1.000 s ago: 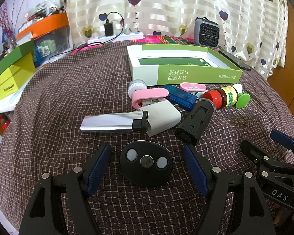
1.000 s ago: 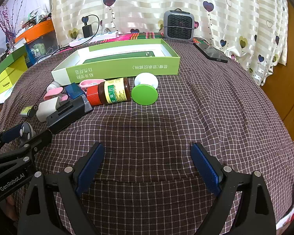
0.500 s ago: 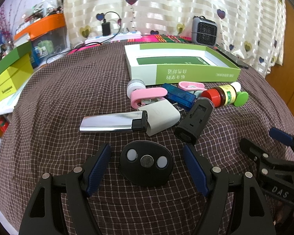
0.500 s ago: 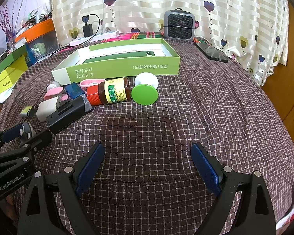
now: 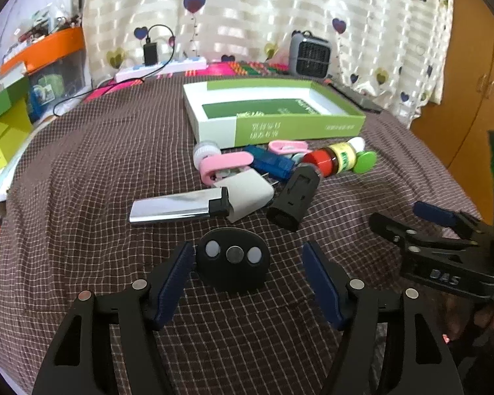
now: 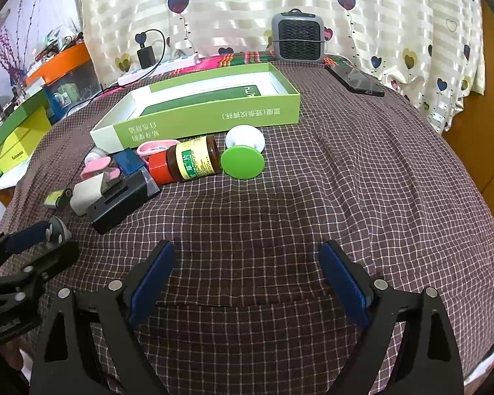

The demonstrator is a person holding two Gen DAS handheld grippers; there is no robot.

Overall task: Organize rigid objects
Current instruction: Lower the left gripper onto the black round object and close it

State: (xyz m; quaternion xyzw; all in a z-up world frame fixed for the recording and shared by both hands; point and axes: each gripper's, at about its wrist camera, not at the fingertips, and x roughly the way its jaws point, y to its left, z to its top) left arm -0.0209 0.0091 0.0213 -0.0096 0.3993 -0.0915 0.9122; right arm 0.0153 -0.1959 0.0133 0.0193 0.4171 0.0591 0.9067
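A black oval disc [image 5: 233,263] with two white dots and a metal centre is seen flat on the checked worktop [image 5: 82,197], between the left gripper [image 5: 247,283] jaws, which are closing from full width; unmoved. The right gripper [image 6: 247,283] is held open, empty.

Both grippers are matte black plastic frames with silver screws; the fingers [image 5: 173,283] carry dark blue pads. White "DAS" lettering marks the right gripper [image 5: 444,276].
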